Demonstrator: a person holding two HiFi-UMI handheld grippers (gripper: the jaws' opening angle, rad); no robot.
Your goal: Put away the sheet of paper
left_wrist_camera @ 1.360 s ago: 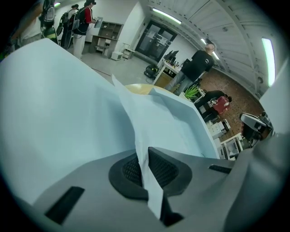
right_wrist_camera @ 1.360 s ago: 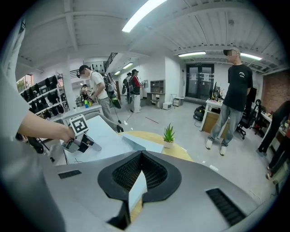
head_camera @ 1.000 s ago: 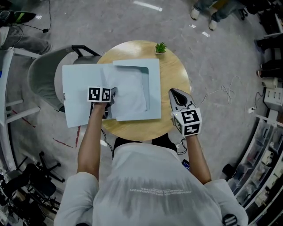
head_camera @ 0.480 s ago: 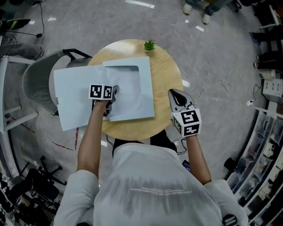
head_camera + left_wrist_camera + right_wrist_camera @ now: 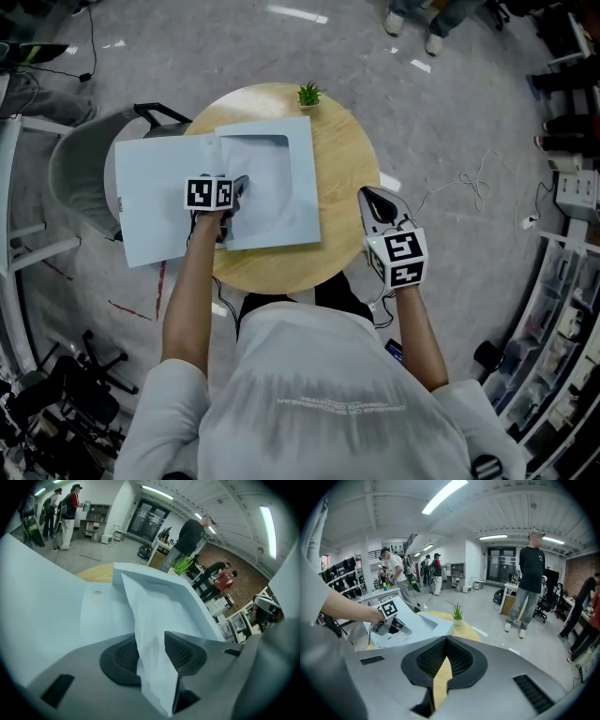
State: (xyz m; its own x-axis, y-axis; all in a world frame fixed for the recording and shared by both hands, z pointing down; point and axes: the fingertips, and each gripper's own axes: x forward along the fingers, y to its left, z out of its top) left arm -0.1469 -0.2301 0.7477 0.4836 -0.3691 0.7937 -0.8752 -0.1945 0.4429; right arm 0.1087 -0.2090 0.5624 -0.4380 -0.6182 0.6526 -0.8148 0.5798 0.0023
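left gripper: your jaws opening, thin white paper sheet loose between; sheet seemingly tucked in pale blue card folder, left of centre; folder unclosed.

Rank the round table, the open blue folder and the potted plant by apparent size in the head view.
The round table: largest, though partly covered.
The open blue folder: close behind, overhanging the table's left edge.
The potted plant: by far smallest.

Looks like an open lab or workshop hall: bare grey concrete floor with loose cables at right, strip lights on a ribbed ceiling, equipment shelves at left, office chairs, brick wall, people standing about.
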